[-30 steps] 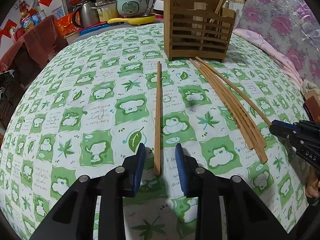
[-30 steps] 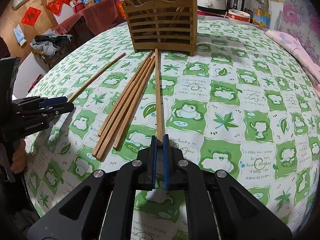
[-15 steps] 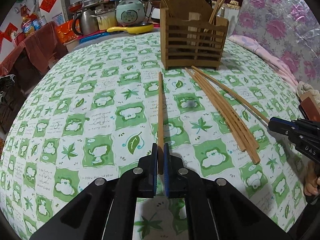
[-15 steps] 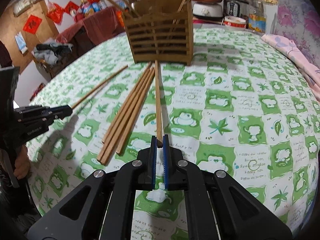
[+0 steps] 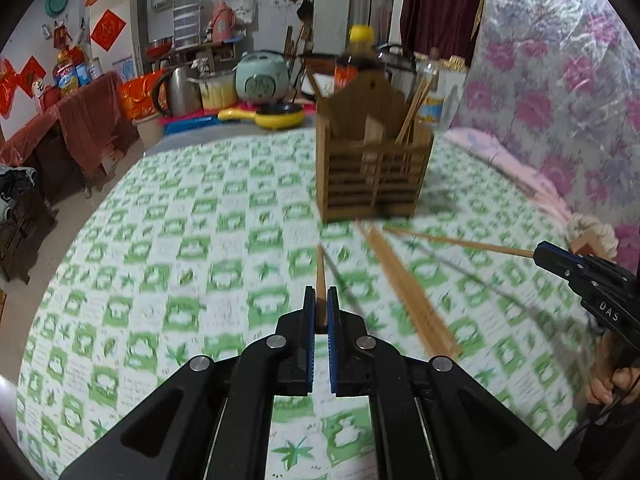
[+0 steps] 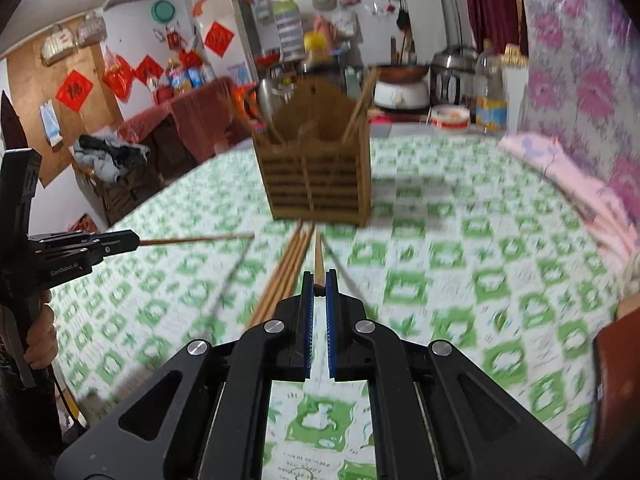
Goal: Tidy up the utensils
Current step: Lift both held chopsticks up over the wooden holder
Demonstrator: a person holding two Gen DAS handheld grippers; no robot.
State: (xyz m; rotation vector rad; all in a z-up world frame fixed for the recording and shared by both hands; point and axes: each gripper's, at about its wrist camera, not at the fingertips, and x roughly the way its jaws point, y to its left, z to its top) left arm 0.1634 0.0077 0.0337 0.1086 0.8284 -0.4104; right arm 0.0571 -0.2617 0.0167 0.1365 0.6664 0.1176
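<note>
Both grippers loaded: left gripper (image 5: 320, 308) clenched on the near end of one wooden chopstick (image 5: 320, 272), right gripper (image 6: 319, 290) clenched on another chopstick (image 6: 318, 254), each stick projecting straight ahead of its jaws and apparently lifted off the cloth, though motion blur makes the clearance hard to judge. Straight ahead of both grippers stands the slatted wooden utensil holder (image 6: 316, 184) — two front compartments, a peaked back board with a hanging hole, a few chopsticks already leaning inside. Progress, as I judge it: partway. Some sticks are stowed, two are in hand, and a loose bundle of chopsticks (image 5: 408, 292) lies on the table ahead and to the right of the left gripper, not yet collected. Materials: chopsticks are slim, straight, light brown wood; holder a darker brown, rigid, open-slatted; tablecloth (image 6: 460, 280) a green-and-white checked print with leaf and bear motifs, smooth and flat.
</note>
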